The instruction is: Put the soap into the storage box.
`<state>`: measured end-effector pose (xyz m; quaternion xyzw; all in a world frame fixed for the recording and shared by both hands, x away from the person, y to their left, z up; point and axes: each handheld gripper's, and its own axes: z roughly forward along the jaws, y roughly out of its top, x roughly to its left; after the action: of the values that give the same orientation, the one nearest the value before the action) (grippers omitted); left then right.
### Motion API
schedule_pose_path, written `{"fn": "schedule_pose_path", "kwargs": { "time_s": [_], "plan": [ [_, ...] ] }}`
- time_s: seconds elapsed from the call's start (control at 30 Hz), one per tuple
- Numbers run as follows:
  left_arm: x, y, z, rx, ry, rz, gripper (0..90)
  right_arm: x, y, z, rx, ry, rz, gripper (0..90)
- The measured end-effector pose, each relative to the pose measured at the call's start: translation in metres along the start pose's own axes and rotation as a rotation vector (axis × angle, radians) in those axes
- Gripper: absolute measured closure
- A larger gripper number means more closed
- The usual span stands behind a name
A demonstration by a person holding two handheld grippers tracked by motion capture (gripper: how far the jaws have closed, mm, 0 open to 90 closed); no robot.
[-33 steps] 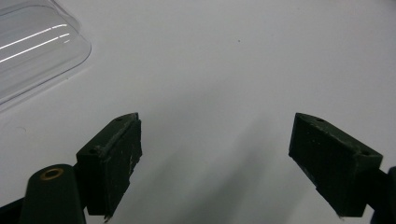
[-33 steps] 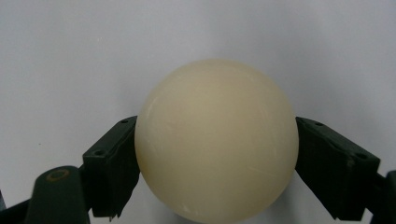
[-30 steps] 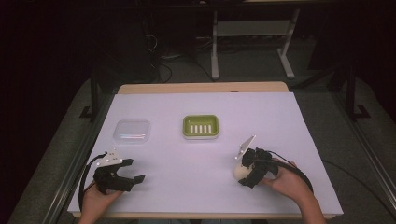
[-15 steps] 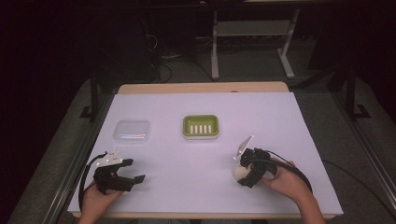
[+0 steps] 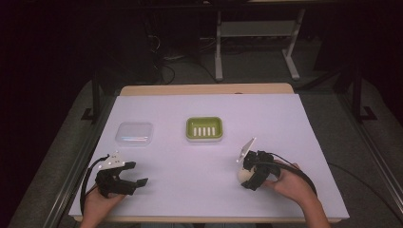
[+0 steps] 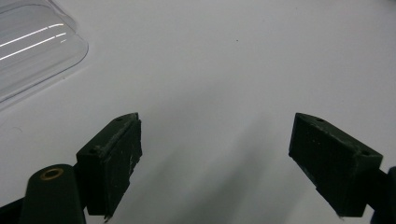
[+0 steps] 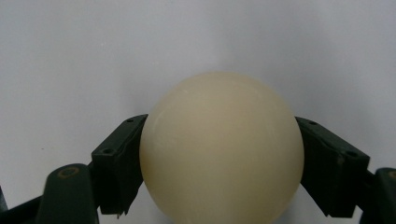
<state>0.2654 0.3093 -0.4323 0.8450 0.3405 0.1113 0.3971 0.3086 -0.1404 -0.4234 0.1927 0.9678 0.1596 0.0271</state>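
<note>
My right gripper (image 5: 248, 176) sits low at the near right of the white table (image 5: 285, 123), its two black jaws clamped on a round cream soap bar (image 7: 222, 149) — in the right gripper view the jaws press against its left and right flanks and the smooth bar bulges up between them. From the high view the soap shows as a pale lump at the gripper's tip, just above the tabletop. My left gripper (image 6: 233, 163) rests at the near left corner with its jaws spread wide apart and only bare table between them. A clear plastic lid (image 5: 134, 133) lies on the table beyond it — its rounded corner shows at the upper left of the left gripper view. Beside the lid, toward the middle of the table, sits a green soap dish (image 5: 204, 128) with white slots in its floor, well apart from both grippers.
</note>
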Motion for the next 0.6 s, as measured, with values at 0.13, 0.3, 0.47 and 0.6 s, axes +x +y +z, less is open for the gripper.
{"fn": "schedule_pose_path", "kwargs": {
  "time_s": [0.13,0.3,0.47,0.6],
  "plan": [
    [-0.0003,0.0000,0.0001,-0.003,-0.001,-0.003,16.5,0.0005,0.0006,0.0001,0.004,0.005,0.001,23.5],
    [-0.0005,0.0000,0.0002,-0.004,-0.003,-0.004,16.5,0.0006,0.0006,-0.0002,0.006,0.001,-0.002,23.8],
    [-0.0003,0.0000,0.0001,-0.003,-0.002,-0.004,16.5,0.0006,0.0007,-0.0002,0.007,0.000,-0.003,23.9],
    [-0.0001,-0.0001,0.0000,-0.004,-0.002,-0.004,16.5,0.0007,0.0011,-0.0003,0.009,-0.001,-0.005,24.0]
  ]
}}
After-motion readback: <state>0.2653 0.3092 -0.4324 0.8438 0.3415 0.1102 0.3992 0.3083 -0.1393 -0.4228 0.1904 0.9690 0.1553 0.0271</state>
